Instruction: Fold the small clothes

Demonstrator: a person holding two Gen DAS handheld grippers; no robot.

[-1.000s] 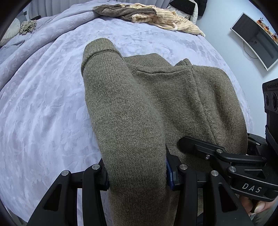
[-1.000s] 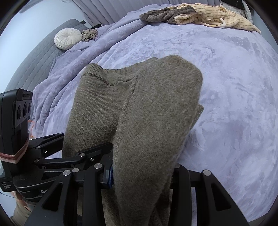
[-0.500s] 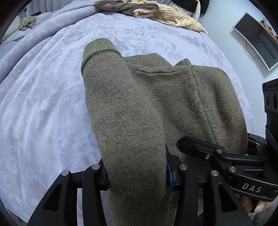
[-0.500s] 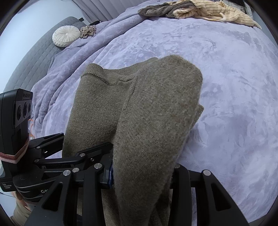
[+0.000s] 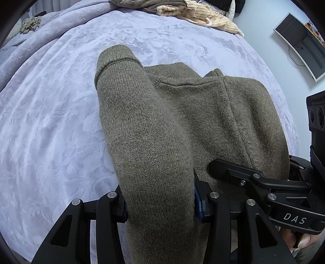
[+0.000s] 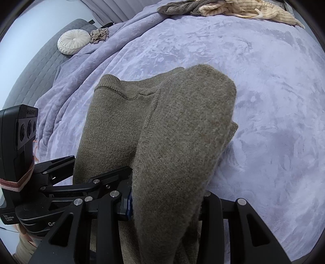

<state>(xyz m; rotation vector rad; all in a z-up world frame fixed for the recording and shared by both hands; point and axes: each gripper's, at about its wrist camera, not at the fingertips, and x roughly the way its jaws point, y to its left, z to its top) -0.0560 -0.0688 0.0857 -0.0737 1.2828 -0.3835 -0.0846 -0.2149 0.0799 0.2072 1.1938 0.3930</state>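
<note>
An olive-green knit sweater (image 5: 182, 121) hangs folded over both grippers above a lilac bedspread (image 5: 50, 121). My left gripper (image 5: 160, 205) is shut on a thick fold of it, and the cuffed end (image 5: 115, 56) points away from me. My right gripper (image 6: 166, 201) is shut on the other side of the same sweater (image 6: 178, 132). Each gripper shows in the other's view: the right gripper (image 5: 264, 182) at the lower right, the left gripper (image 6: 81, 182) at the lower left. Fabric hides the fingertips.
At the far edge of the bed lies a pile of cream striped clothes (image 5: 203, 14) beside a grey-brown garment (image 6: 178, 8). A round white cushion (image 6: 73, 41) and a small crumpled cloth (image 6: 99, 34) rest near a grey headboard. A monitor (image 5: 300, 40) hangs on the right wall.
The far pile has slid slightly toward the top of both views. The sweater and both grips look unchanged.
</note>
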